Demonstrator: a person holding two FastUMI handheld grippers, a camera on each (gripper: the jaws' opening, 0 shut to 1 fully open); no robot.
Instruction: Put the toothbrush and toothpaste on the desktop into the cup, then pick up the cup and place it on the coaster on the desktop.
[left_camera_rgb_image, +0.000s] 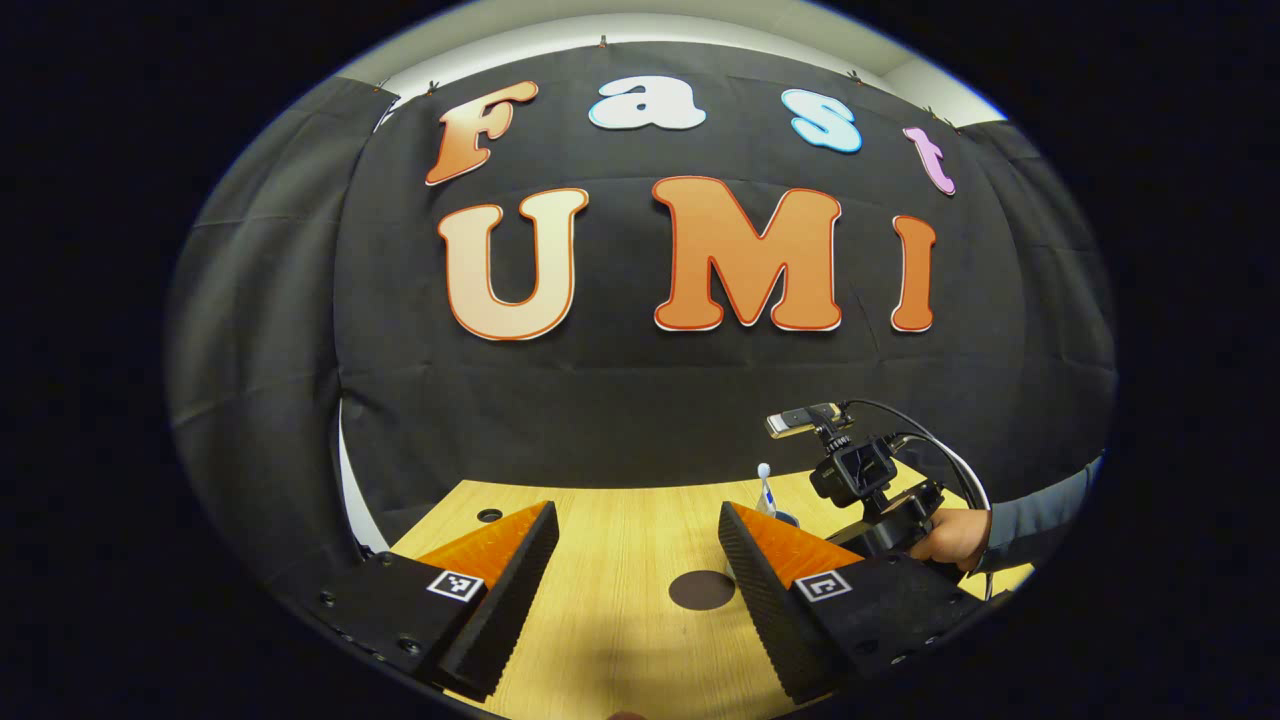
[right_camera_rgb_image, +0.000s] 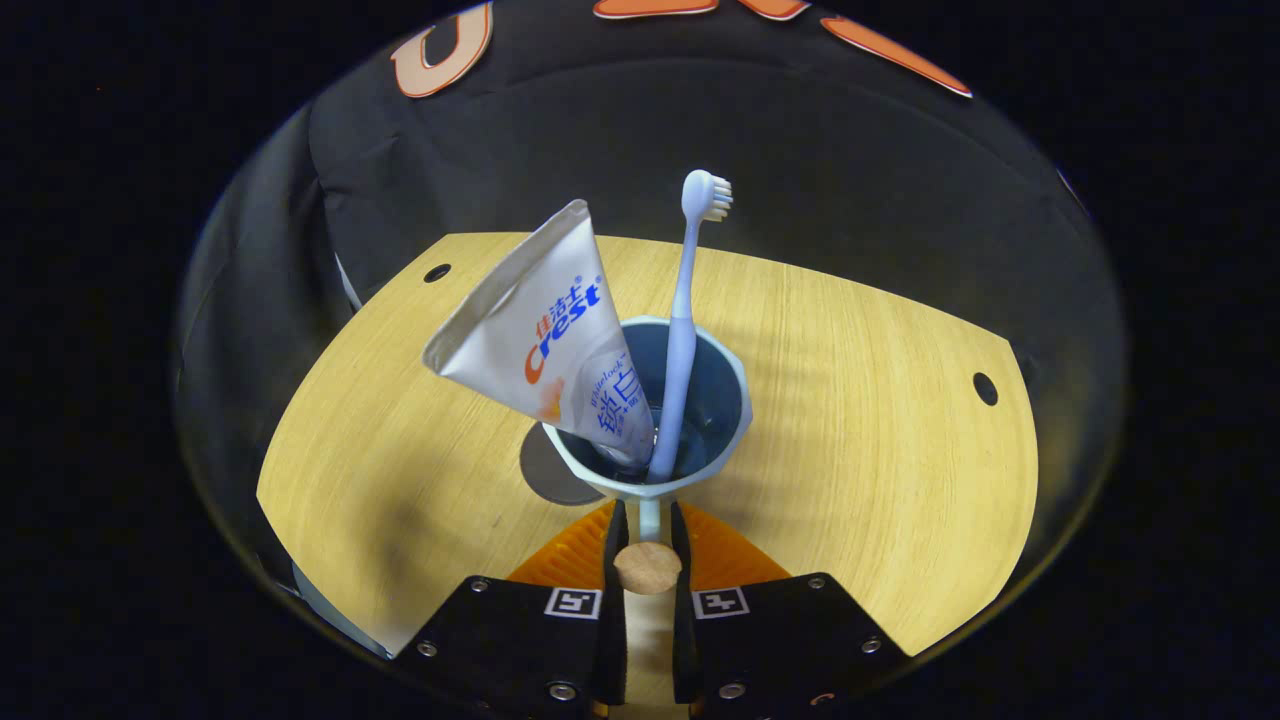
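In the right gripper view, the right gripper (right_camera_rgb_image: 647, 520) has its fingers pinched on the cork-tipped handle of a pale blue faceted cup (right_camera_rgb_image: 700, 400), held just over the light wooden desk (right_camera_rgb_image: 850, 400). A white toothbrush (right_camera_rgb_image: 683, 330) and a silver toothpaste tube (right_camera_rgb_image: 545, 335) stand tilted inside the cup. The round dark coaster (right_camera_rgb_image: 550, 475) lies partly behind it. In the left gripper view, the left gripper (left_camera_rgb_image: 635, 540) hangs with fingers wide, holding nothing.

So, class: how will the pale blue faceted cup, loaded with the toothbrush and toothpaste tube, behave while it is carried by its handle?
The pale blue faceted cup probably feels top-heavy: the silver toothpaste tube leans far over its rim. The white toothbrush stands loose and may rattle or swing. Held only at the handle by the right tongs, the cup could pivot.
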